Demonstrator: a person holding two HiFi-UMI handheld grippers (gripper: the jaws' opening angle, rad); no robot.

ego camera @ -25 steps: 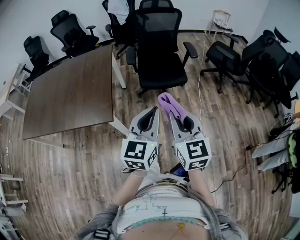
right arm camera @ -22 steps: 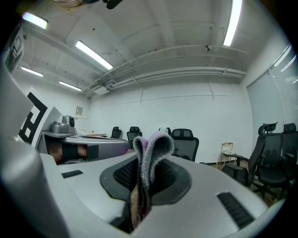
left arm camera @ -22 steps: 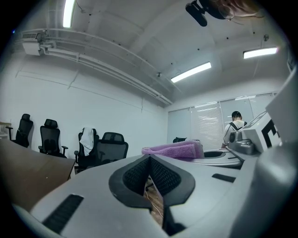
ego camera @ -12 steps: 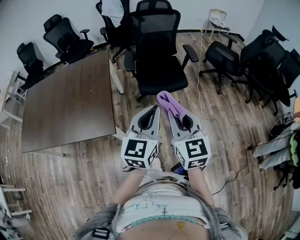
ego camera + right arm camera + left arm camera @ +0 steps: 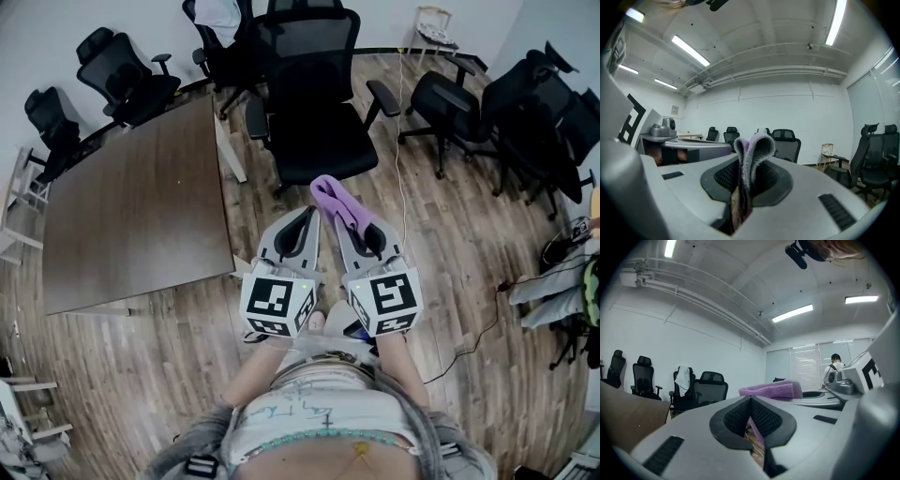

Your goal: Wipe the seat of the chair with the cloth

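A black office chair (image 5: 314,127) stands straight ahead of me, its seat (image 5: 319,150) facing me and bare. My right gripper (image 5: 330,223) is shut on a folded purple cloth (image 5: 335,199), which sticks out past the fingertips just short of the seat's front edge. In the right gripper view the cloth (image 5: 751,154) loops up between the closed jaws. My left gripper (image 5: 314,221) is beside it at the same height, shut with nothing in it; its own view shows the cloth (image 5: 771,390) off to the right.
A brown table (image 5: 136,202) stands at the left. More black chairs line the back wall (image 5: 127,75) and the right side (image 5: 525,112). A thin cable (image 5: 403,178) runs along the wooden floor to the right of the chair.
The chair and the table have shifted slightly nearer in the head view. Both grippers keep the same pose, and the cloth stays held.
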